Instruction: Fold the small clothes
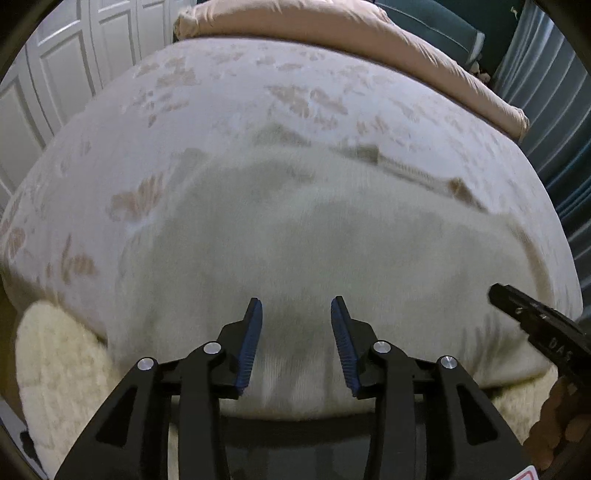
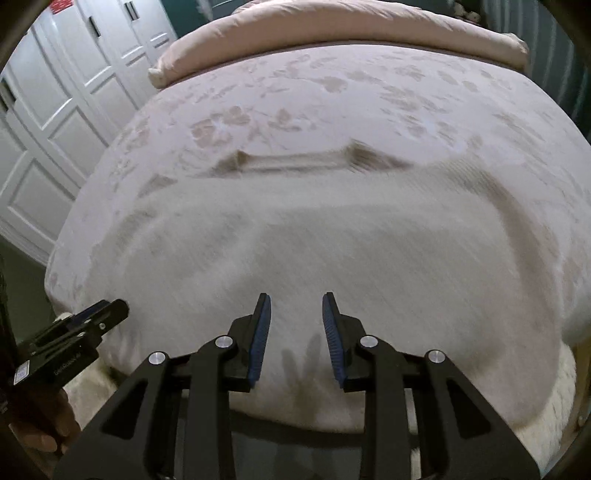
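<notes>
Left wrist view: the left gripper (image 1: 296,306) points down at a cream knit garment (image 1: 314,243) spread flat on the bed (image 1: 229,92). Its jaws stand apart with nothing between the blue pads (image 1: 251,343); only the garment's near portion shows in the gap, and whether the tips touch the cloth cannot be told. The garment's near edge hangs just over the bed's front edge, above a fluffy cream rug (image 1: 55,365) at lower left. Its far edge, with a brownish ribbed band (image 1: 406,166), lies about halfway up the bed, leaving a wide stretch of bare floral cover beyond it. A pink duvet (image 1: 332,33) is rolled along the bed's far edge. White panelled doors (image 1: 62,74) stand past the bed's left side. The right gripper (image 1: 496,293) enters from the right edge, over the garment's right margin, with a hand (image 1: 557,424) below it.

Right wrist view: the right gripper (image 2: 296,301) hovers over the same garment (image 2: 332,251), jaws apart and empty, their shadow falling on the knit just ahead. The ribbed band (image 2: 295,160) marks the far edge; the bed cover (image 2: 314,92) is open beyond it and to the left. The left gripper (image 2: 120,306) sits at the garment's left edge, near the bed's corner. The picture is smeared with motion blur.
</notes>
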Demonstrator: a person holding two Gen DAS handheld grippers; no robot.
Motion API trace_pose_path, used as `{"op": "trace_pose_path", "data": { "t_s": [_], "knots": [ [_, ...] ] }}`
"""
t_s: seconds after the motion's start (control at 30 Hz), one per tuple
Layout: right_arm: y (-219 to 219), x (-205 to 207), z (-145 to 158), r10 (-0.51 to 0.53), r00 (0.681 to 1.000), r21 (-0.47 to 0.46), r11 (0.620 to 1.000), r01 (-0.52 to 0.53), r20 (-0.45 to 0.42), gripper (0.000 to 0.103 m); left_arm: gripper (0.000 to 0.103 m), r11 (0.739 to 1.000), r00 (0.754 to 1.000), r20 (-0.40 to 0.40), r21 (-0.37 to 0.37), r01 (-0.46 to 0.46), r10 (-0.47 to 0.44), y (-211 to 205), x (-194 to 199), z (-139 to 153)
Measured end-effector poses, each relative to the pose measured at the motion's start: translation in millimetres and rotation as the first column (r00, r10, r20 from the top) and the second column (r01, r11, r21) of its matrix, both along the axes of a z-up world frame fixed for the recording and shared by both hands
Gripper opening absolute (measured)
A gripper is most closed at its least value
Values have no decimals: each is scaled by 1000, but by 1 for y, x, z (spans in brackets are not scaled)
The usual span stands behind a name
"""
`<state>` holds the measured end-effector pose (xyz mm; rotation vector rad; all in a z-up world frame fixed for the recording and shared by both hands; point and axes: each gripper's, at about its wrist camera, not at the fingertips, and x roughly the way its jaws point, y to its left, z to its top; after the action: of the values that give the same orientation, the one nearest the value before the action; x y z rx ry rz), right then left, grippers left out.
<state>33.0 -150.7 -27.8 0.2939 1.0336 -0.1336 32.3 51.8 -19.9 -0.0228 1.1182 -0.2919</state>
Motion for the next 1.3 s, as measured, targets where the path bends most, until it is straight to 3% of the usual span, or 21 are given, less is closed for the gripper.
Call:
{"op": "trace_pose_path", "data": {
  "t_s": [0.17, 0.27, 0.33, 0.47, 0.6, 0.63, 0.73, 0.83, 0.87, 0.9, 0.93, 0.97, 1.0, 1.1, 1.17, 1.23, 1.3],
  "knots": [
    [12, 26, -36, 24, 997, 8, 1000, -23, -73, 32, 48, 999, 999, -32, 38, 2, -1, -10, 29, -26],
    [17, 25, -28, 54, 997, -39, 998, -56, -62, 32, 52, 998, 1000, 4, 65, 7, -7, -14, 30, -29],
    [8, 17, -12, 47, 999, -33, 998, -47, -10, 33, 51, 998, 1000, 2, 59, 7, -8, -13, 30, -24],
    [-48, -1, 16, -106, 991, -33, 994, 108, 78, 47, 52, 997, 998, 11, -49, -55, 55, 10, 50, -4],
    [-115, -5, 22, -274, 958, -47, 959, 278, 86, 55, 57, 992, 994, 17, -60, -109, 110, 25, 91, 2],
    [-135, -5, 21, -327, 941, -38, 943, 331, 90, 63, 59, 992, 994, 14, -65, -109, 110, 27, 101, 1],
    [-167, 1, 11, -381, 921, -25, 923, 384, 81, 69, 62, 990, 992, -24, -67, -123, 122, 29, 132, -12],
    [-179, 16, -10, -364, 931, -2, 931, 364, 23, 69, 61, 989, 993, -58, -100, -110, 105, 25, 146, -25],
    [-180, 22, -22, -350, 937, 7, 937, 350, -9, 67, 58, 988, 994, -67, -116, -100, 92, 24, 149, -29],
    [-182, 26, -28, -331, 943, 7, 944, 331, -27, 58, 37, 989, 994, -69, -119, -92, 84, 22, 151, -31],
    [-178, 31, -32, -309, 950, -7, 951, 309, -40, 32, 25, 990, 995, -68, -119, -81, 73, 20, 152, -33],
    [-174, 34, -32, -288, 957, -28, 957, 287, -39, 18, 13, 988, 996, -74, -136, -69, 59, 18, 155, -33],
    [-171, 33, -25, -281, 960, -27, 959, 280, -9, 10, 10, 985, 995, -68, -151, -78, 69, 19, 156, -30],
    [-173, 22, 13, -290, 946, 34, 957, 289, 141, 9, 9, 986, 997, -13, -149, -74, 73, 15, 158, -15],
    [-180, 13, 29, -319, 925, 16, 946, 323, 208, 8, 9, 990, 997, 7, -115, -77, 78, 13, 161, -14],
    [-189, 17, 14, -332, 929, -9, 941, 338, 165, 8, 10, 992, 996, -18, -86, -91, 90, 12, 167, -26],
    [-199, 29, -33, -333, 943, -49, 942, 333, 10, 8, 11, 993, 994, -37, -56, -104, 102, 11, 171, -46]
  ]
}}
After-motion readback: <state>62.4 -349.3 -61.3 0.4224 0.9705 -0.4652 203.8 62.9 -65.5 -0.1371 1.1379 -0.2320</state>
